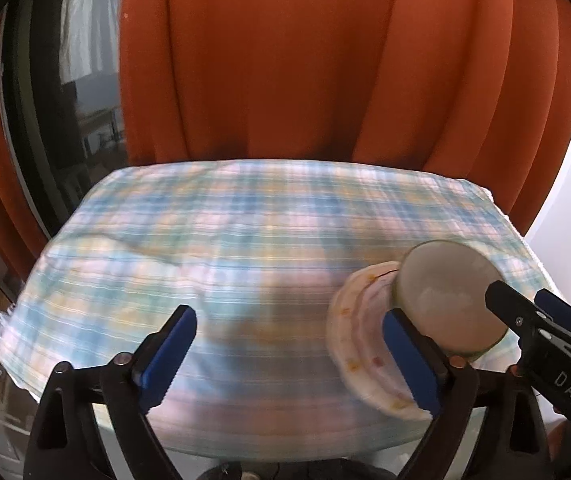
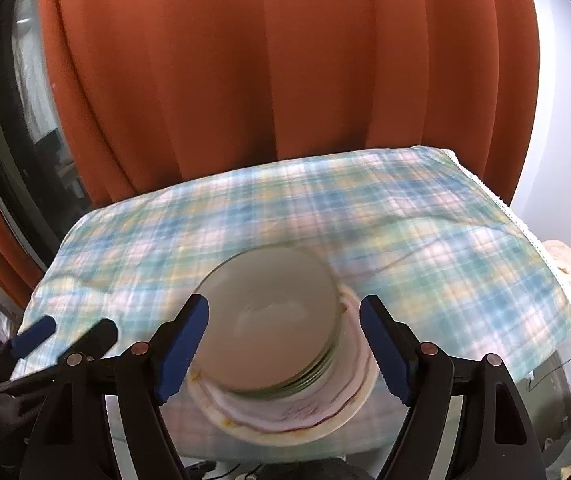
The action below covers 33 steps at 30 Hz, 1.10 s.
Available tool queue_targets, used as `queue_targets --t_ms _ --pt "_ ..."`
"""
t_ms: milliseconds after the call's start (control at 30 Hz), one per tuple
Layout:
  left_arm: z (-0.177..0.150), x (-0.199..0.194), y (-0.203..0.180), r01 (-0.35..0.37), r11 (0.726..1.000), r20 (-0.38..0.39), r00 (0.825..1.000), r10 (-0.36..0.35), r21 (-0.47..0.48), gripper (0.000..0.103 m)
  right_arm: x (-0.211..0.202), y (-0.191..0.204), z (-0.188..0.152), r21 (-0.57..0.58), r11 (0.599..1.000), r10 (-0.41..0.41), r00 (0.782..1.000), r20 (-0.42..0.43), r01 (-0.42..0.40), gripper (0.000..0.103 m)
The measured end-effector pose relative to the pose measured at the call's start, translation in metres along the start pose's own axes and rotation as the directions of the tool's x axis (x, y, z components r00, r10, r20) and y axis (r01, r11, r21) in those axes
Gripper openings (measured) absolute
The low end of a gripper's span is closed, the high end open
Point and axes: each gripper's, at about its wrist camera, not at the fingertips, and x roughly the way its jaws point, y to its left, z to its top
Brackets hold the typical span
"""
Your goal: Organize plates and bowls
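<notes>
A stack of pale green bowls (image 2: pixel 269 320) sits nested on cream plates with a floral pattern (image 2: pixel 285 420) near the front edge of a table covered by a plaid cloth (image 2: pixel 425 232). My right gripper (image 2: pixel 285 348) is open, its jaws on either side of the stack without gripping it. The same stack (image 1: pixel 445 300) shows at the right of the left wrist view, with the plates (image 1: pixel 349 340) beneath. My left gripper (image 1: pixel 293 360) is open and empty over the cloth, left of the stack. The right gripper (image 1: pixel 525 312) appears beside the bowls there.
Orange curtains (image 1: pixel 265 60) hang behind the table. A dark window (image 1: pixel 65 100) is at the left. A white wall (image 2: pixel 557 100) is at the right. A pale rounded object (image 2: pixel 565 268) lies past the table's right edge. The left gripper (image 2: pixel 65 336) shows at the lower left.
</notes>
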Motion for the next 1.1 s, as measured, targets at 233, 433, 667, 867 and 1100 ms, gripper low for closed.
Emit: queue_targets --t_ms 233,433,667,867,1100 --pt "-0.029 -0.008 0.052 -0.040 0.999 0.033 0.999 0.040 0.019 0.096 -0.010 0.051 -0.042 -0.015 1.000 -0.003 0.999 0.036 0.003 0.081" --pt "-0.055 -0.014 0.082 -0.070 0.997 0.064 0.996 0.067 0.043 0.096 -0.005 0.084 -0.073 -0.036 0.999 -0.003 1.000 0.011 0.004 0.082" --pt "-0.076 -0.017 0.099 -0.055 0.998 0.040 0.998 0.053 0.034 0.096 -0.007 0.109 -0.101 -0.080 0.997 -0.009 1.000 0.007 0.009 0.082" --pt "-0.083 -0.023 0.102 -0.053 0.998 0.042 0.998 0.052 0.033 0.097 -0.016 0.114 -0.111 -0.067 0.998 -0.018 1.000 0.013 0.019 0.082" --pt "-0.085 -0.026 0.105 -0.045 0.999 0.048 0.998 0.043 0.028 0.097 -0.023 0.112 -0.114 -0.053 0.998 -0.031 0.999 0.024 0.032 0.088"
